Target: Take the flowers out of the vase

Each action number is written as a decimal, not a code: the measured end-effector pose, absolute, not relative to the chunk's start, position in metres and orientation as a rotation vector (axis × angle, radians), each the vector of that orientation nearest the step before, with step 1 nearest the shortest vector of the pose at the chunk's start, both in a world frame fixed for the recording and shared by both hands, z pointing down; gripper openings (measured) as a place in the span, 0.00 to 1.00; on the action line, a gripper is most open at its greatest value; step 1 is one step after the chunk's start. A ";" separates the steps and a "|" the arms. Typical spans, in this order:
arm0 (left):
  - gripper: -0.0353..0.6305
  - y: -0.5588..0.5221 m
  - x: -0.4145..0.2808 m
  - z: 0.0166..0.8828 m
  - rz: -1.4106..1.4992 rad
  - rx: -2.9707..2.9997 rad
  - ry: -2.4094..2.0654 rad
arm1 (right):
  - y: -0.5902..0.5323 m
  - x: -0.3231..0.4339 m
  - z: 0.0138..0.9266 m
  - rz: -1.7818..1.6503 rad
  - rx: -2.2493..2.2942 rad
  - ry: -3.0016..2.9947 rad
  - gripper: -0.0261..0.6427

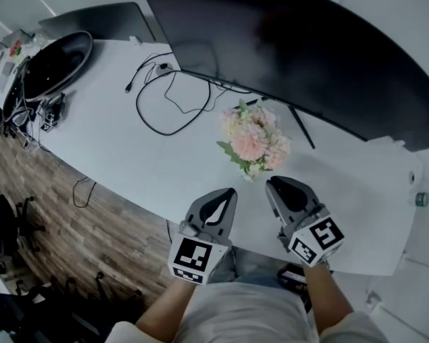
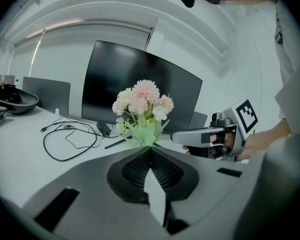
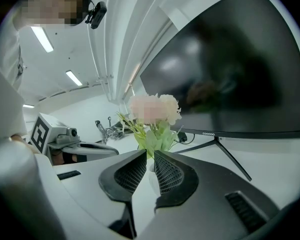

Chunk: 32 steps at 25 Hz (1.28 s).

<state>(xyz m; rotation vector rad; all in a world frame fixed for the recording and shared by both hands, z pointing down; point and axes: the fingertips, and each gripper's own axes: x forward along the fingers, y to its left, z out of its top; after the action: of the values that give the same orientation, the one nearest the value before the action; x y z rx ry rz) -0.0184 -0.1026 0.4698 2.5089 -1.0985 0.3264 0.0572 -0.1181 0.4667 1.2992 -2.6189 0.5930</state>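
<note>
Pink flowers [image 1: 254,140] hide their vase; left gripper [image 1: 227,194] jaws together, right gripper [image 1: 273,185] jaws slightly apart, empty.

Pink and cream flowers [image 1: 254,140] with green leaves stand upright as a bunch on the white desk [image 1: 129,141], at two o'clock just off the head view's centre. Their vase is hidden beneath them.

Left hand-held gripper [image 2: 150,149] jaws together; flowers [image 2: 142,101] ahead, apparently untouched.
</note>
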 end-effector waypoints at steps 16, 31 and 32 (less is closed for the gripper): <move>0.06 -0.105 -0.015 0.487 0.357 2.507 -1.074 | -0.147 0.050 0.487 0.622 1.322 -2.629 0.29; 0.31 -0.115 -0.001 0.526 0.489 2.571 -0.999 | -0.162 0.034 0.502 0.611 1.287 -2.621 0.32; 0.33 -0.115 0.002 0.529 0.507 2.580 -0.985 | -0.162 0.033 0.503 0.611 1.286 -2.619 0.32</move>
<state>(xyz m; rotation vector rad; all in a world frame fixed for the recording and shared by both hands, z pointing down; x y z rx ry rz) 0.0016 -0.1151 0.5289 2.5796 -0.9852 0.5065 0.0335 -0.1625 0.5028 1.2862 -2.6193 0.6107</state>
